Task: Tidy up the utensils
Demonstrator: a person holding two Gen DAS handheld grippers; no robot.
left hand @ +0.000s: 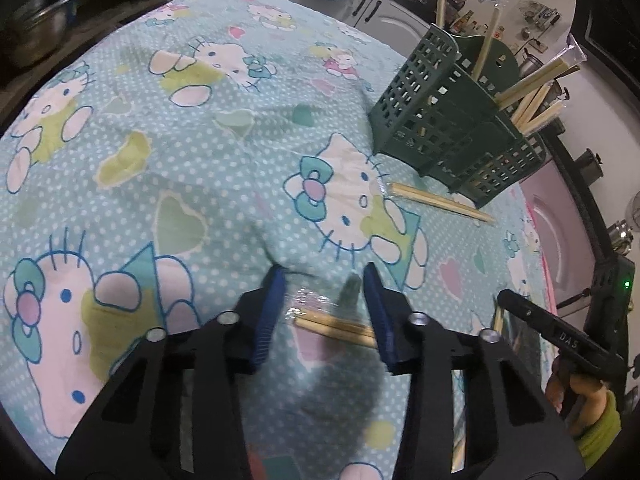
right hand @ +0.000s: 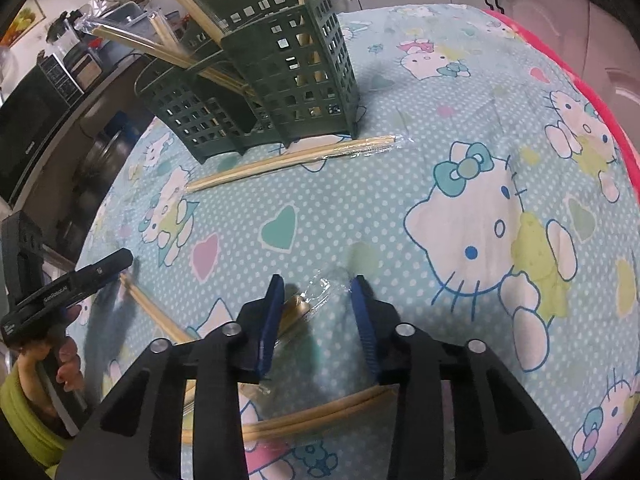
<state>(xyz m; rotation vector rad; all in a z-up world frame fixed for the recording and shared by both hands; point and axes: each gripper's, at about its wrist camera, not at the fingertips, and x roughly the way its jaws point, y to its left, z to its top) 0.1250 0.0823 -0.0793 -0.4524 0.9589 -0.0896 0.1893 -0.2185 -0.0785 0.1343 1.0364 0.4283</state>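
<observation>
A dark green slotted utensil holder (left hand: 452, 120) (right hand: 256, 92) stands on the Hello Kitty cloth and holds several wrapped chopstick pairs. One wrapped pair (left hand: 438, 201) (right hand: 296, 160) lies flat in front of it. My left gripper (left hand: 324, 284) is open, its blue fingers either side of a wrapped chopstick pair (left hand: 336, 327) on the cloth. My right gripper (right hand: 318, 292) is open over a wrapped pair (right hand: 298, 308) whose end lies between its fingers. Another pair (right hand: 316, 414) lies under the right gripper's body. The left gripper shows in the right wrist view (right hand: 80, 280) over a further pair (right hand: 156, 312).
The cloth (left hand: 180, 168) covers a raised, rumpled surface. Counters with cupboards (left hand: 372, 8), a pot (left hand: 36, 24) and kitchen clutter surround it. A microwave (right hand: 28, 128) stands left in the right wrist view. A pink edge (right hand: 592, 92) borders the cloth at right.
</observation>
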